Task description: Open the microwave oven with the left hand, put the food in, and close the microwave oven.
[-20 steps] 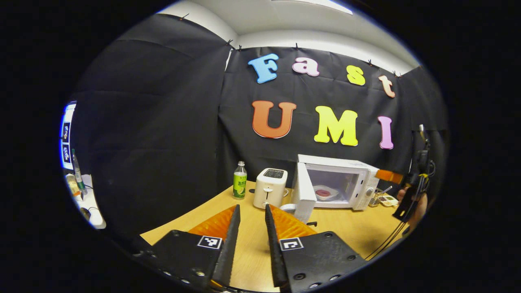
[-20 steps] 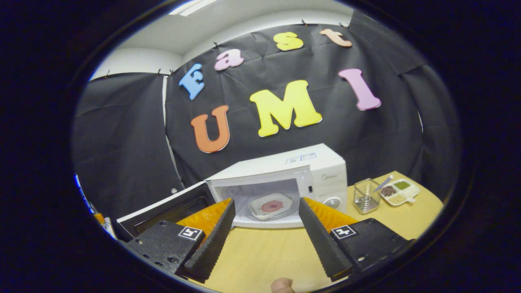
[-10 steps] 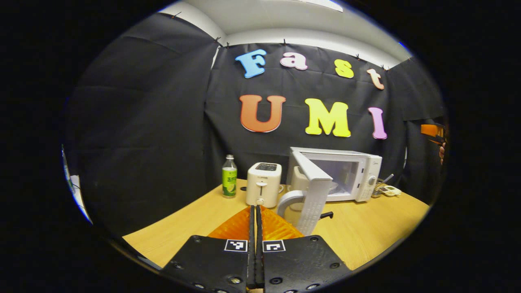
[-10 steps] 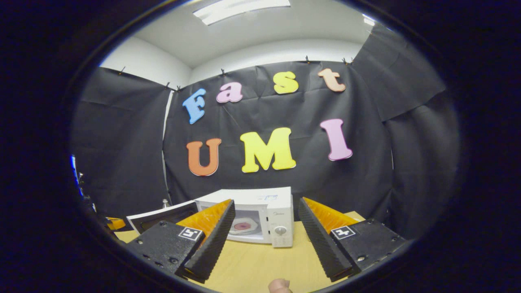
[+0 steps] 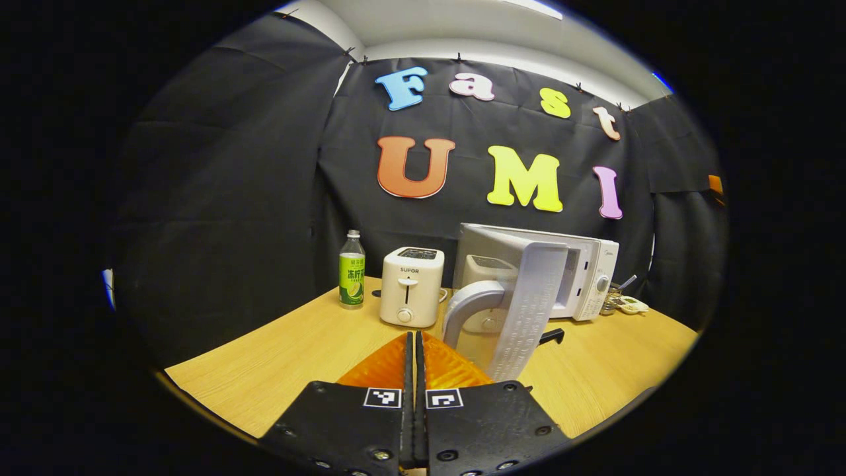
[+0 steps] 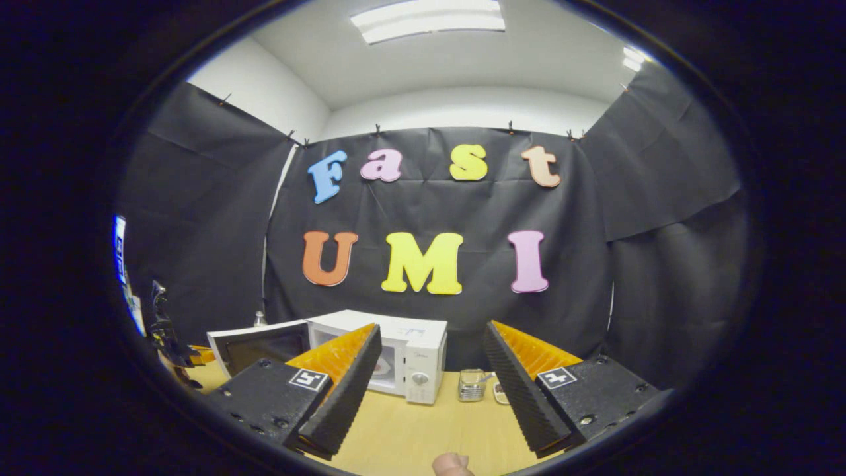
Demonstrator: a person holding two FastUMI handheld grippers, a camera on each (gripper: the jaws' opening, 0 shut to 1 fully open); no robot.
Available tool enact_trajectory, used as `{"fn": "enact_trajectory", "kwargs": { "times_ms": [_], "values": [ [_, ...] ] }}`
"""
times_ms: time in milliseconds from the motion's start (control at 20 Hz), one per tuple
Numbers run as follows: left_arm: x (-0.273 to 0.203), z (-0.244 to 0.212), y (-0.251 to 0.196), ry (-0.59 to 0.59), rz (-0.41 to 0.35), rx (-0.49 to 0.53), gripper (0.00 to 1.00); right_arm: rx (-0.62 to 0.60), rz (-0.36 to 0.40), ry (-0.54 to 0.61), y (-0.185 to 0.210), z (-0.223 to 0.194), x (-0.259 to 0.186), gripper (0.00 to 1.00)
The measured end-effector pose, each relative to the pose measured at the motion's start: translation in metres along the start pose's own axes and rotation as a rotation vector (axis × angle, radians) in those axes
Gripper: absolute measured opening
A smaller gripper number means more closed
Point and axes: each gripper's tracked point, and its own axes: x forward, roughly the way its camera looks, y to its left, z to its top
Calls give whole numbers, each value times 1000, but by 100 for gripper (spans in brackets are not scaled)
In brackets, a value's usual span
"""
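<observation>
Wood-grain counter point(image 5: 284, 350) carries all items. In the left gripper view, the left tongs point(image 5: 414, 360) are clenched, fingers together with nothing between them, low over the counter just short of the microwave door point(image 5: 529, 297). The door stands partly open, edge-on to this view, its curved handle point(image 5: 472, 304) nearest the tongs but apart from them. Beyond, left of the door, a white toaster point(image 5: 411, 285) and a green-labelled bottle point(image 5: 351, 271) stand upright. In the right gripper view, the right tongs point(image 6: 426, 370) are released, fingers spread wide, grasping nothing. Between the fingers sits the white microwave point(image 6: 403, 360), door swung out leftward; the food point(image 6: 379, 369) is partly visible inside its cavity. A small glass holder point(image 6: 471, 385) stands just right of the microwave.
</observation>
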Motion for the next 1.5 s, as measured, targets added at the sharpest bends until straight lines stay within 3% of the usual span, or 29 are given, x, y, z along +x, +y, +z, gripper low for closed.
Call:
{"fn": "enact_trajectory", "kwargs": {
  "times_ms": [50, 100, 200, 250, 300, 350, 400, 450, 500, 550, 600, 650, 700, 800, 850, 900, 950, 1000, 1050, 1150, 1200, 1250, 1400, 1450, 1500],
  "values": [
    [1, -1, -6, 0, -13, -1, 0, -10, -4, 2, -3, 1, -3, 90],
    [1, -3, -13, 5, -21, -4, 0, -18, -3, 5, -5, 2, -3, 100],
    [3, -4, -31, 2, -46, 9, 0, -18, -1, 18, -8, 2, -6, 100],
    [3, -5, -44, -1, -70, 27, 0, -16, -7, 18, -12, 3, -9, 93],
    [3, -6, -59, -1, -100, 44, 0, -9, -17, 17, -19, 4, -11, 100],
    [5, -7, -74, -2, -133, 60, 0, -2, -33, 19, -27, 3, -12, 93],
    [7, -8, -89, 1, -165, 75, 10, 3, -47, 24, -34, 1, -14, 93],
    [11, -8, -102, 7, -192, 90, 0, 7, -58, 27, -42, 0, -16, 100],
    [14, -8, -116, 6, -213, 108, 0, 14, -68, 28, -49, 0, -17, 93],
    [17, -7, -130, 3, -238, 123, 0, 20, -74, 24, -56, 0, -18, 93],
    [21, -9, -145, 7, -267, 125, 0, 26, -78, 17, -62, 2, -19, 100],
    [25, -10, -159, 15, -295, 119, 0, 28, -74, 7, -67, 4, -21, 93],
    [30, -12, -174, 22, -316, 116, 0, 31, -68, -5, -69, 7, -22, 100],
    [41, -13, -197, 26, -351, 115, 0, 27, -76, -26, -82, 10, -24, 100],
    [48, -14, -209, 31, -366, 117, 0, 22, -82, -30, -89, 11, -24, 92],
    [55, -14, -220, 33, -378, 118, 0, 21, -90, -32, -94, 9, -27, 100],
    [62, -13, -231, 33, -389, 118, 0, 24, -100, -34, -100, 9, -28, 93],
    [69, -13, -242, 34, -399, 120, 10, 28, -104, -32, -106, 9, -29, 93],
    [75, -13, -250, 35, -408, 126, 0, 32, -105, -30, -110, 7, -30, 100],
    [88, -15, -267, 46, -421, 146, 0, 43, -96, -35, -116, 6, -30, 100],
    [96, -16, -274, 47, -425, 156, 0, 50, -94, -41, -119, 6, -31, 93],
    [103, -16, -280, 50, -427, 161, 0, 52, -97, -43, -123, 6, -30, 100],
    [128, -18, -292, 60, -411, 150, 0, 40, -121, -32, -136, -2, -30, 100],
    [137, -19, -295, 66, -402, 143, 0, 40, -124, -29, -137, -3, -30, 93],
    [146, -21, -298, 75, -394, 139, 0, 41, -127, -24, -139, -4, -30, 100]
  ]
}}
